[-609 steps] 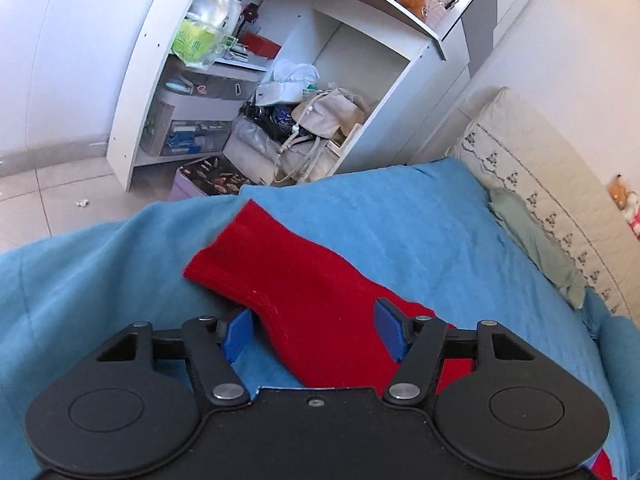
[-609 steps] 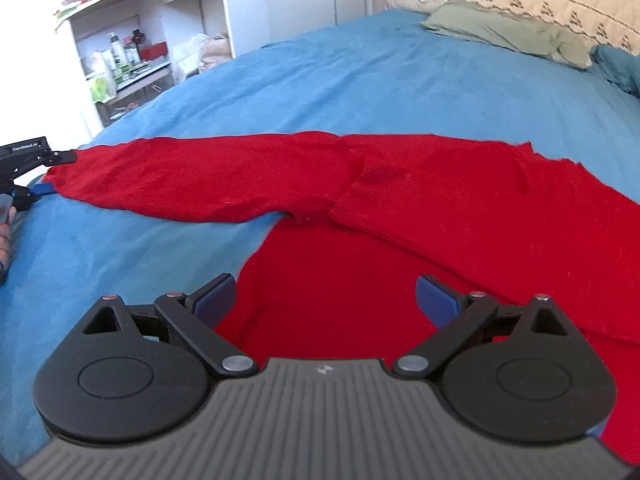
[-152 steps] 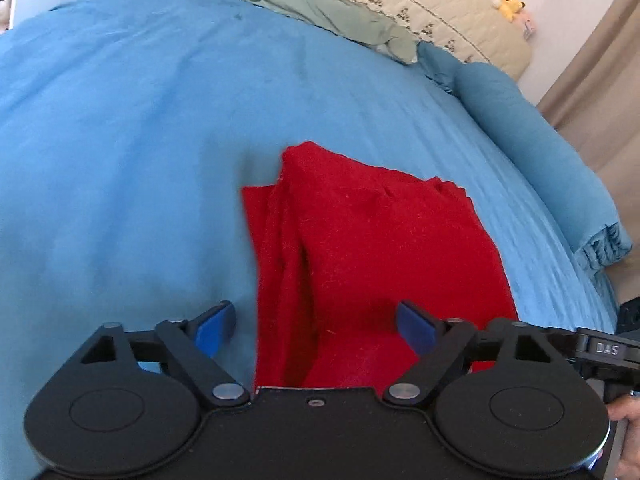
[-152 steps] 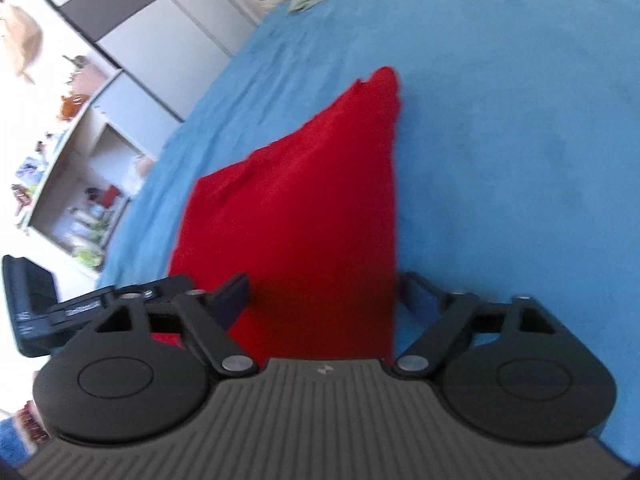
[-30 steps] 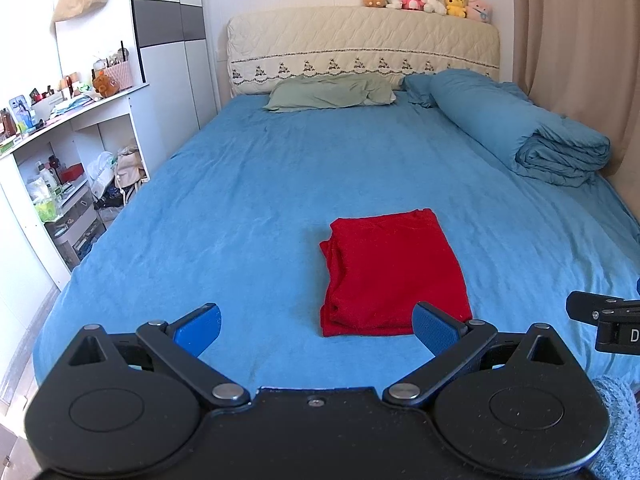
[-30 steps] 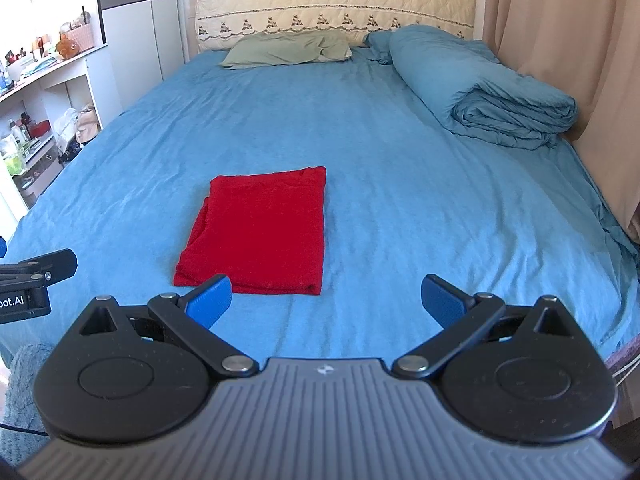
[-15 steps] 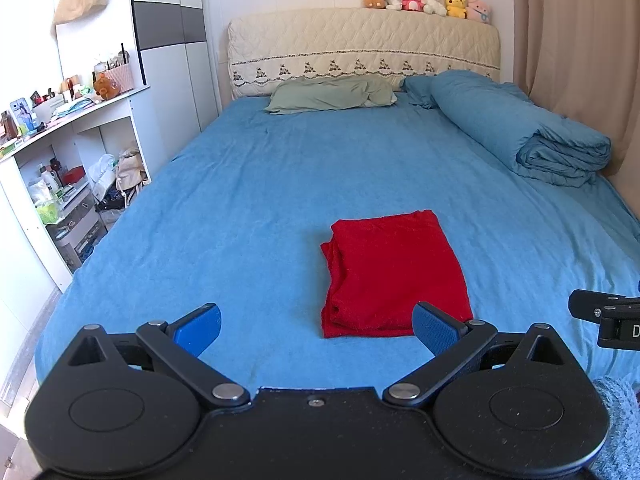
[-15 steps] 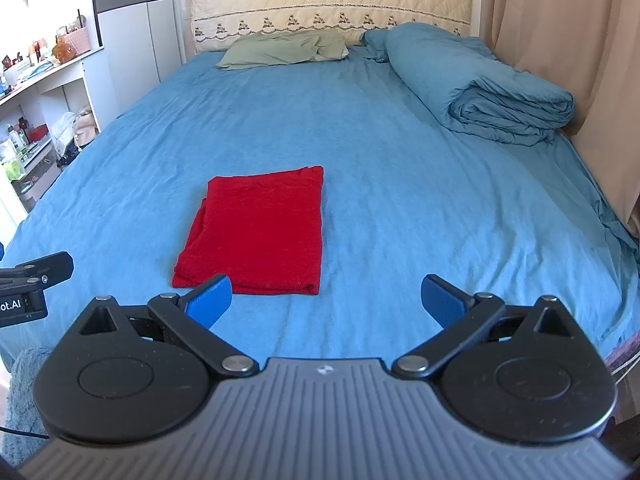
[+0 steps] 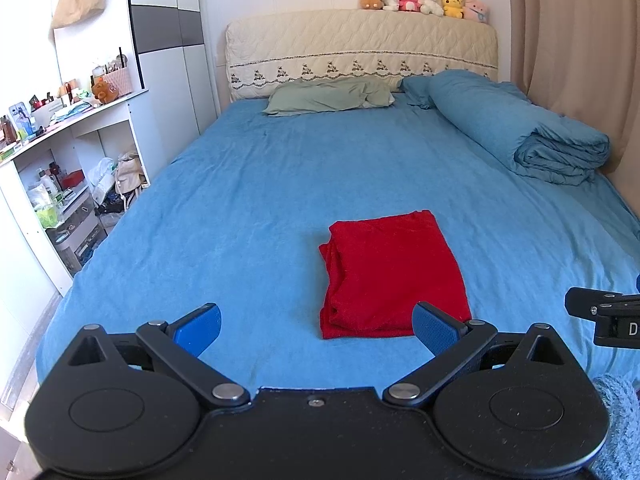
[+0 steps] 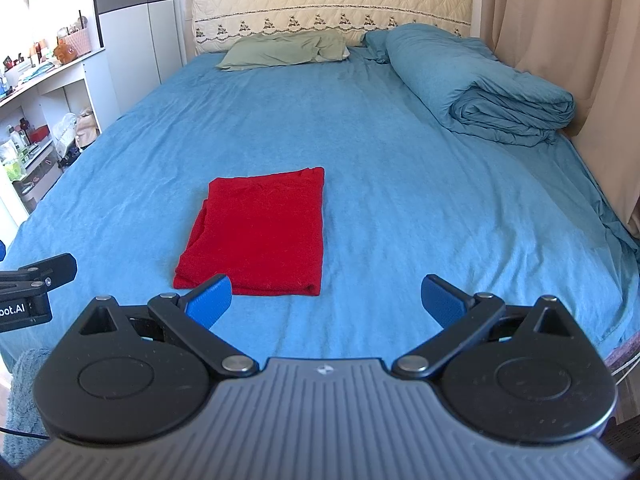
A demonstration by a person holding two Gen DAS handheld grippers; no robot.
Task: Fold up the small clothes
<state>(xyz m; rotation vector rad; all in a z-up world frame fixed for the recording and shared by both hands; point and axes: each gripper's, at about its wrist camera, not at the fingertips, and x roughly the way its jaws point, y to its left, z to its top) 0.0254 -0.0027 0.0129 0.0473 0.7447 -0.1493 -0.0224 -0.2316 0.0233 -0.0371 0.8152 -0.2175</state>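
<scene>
A red sweater (image 9: 390, 274) lies folded into a flat rectangle on the blue bed sheet (image 9: 240, 208); it also shows in the right wrist view (image 10: 260, 236). My left gripper (image 9: 316, 328) is open and empty, held back from the bed's near edge, with the sweater ahead of it. My right gripper (image 10: 326, 302) is open and empty, also pulled back, with the sweater ahead and to its left. Each gripper shows at the edge of the other's view.
A green pillow (image 9: 328, 96) and a rolled blue duvet (image 9: 520, 132) lie at the head and right side of the bed. A white shelf unit (image 9: 60, 160) with clutter stands on the left. Beige curtains (image 10: 560, 40) hang on the right.
Over the earlier frames the sweater went from spread out to folded. In the last second both grippers stay pulled back and open, with only a slight shift of view.
</scene>
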